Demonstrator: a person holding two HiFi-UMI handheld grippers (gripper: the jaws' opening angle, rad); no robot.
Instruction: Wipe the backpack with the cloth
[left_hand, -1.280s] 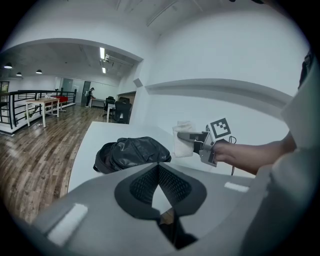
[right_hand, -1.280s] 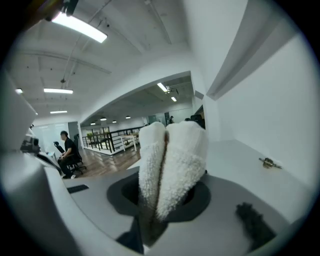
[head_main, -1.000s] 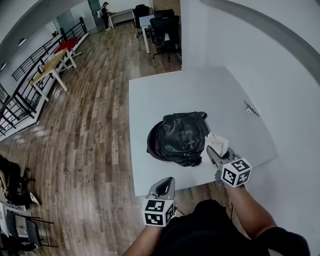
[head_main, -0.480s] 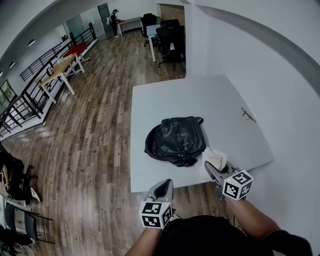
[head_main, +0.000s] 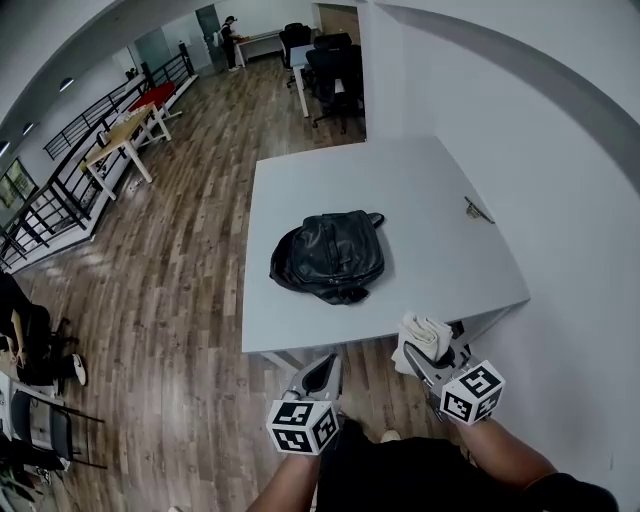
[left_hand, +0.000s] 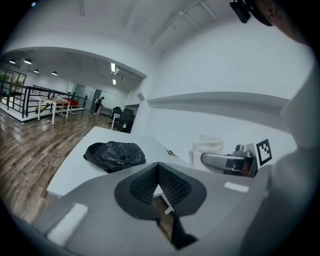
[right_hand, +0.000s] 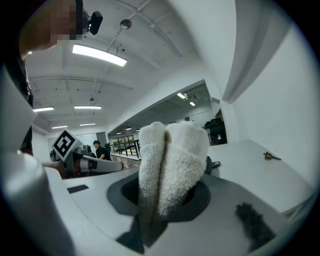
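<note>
Head view: backpack (head_main: 330, 255) lying on table (head_main: 420, 180), apart from both grippers; right gripper (head_main: 420, 350), own view: jaws clamped on folded white cloth (right_hand: 172, 155); left gripper (left_hand: 158, 166), own view: jaws together, empty.

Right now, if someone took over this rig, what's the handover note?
Left gripper: shut, empty, held short of the near edge of the table.
Right gripper: shut on the folded white cloth, also short of the table.
Backpack: lies on the table, neither gripper touching it.
Done: cloth in grip. Left: carry it to the backpack and wipe.
</note>
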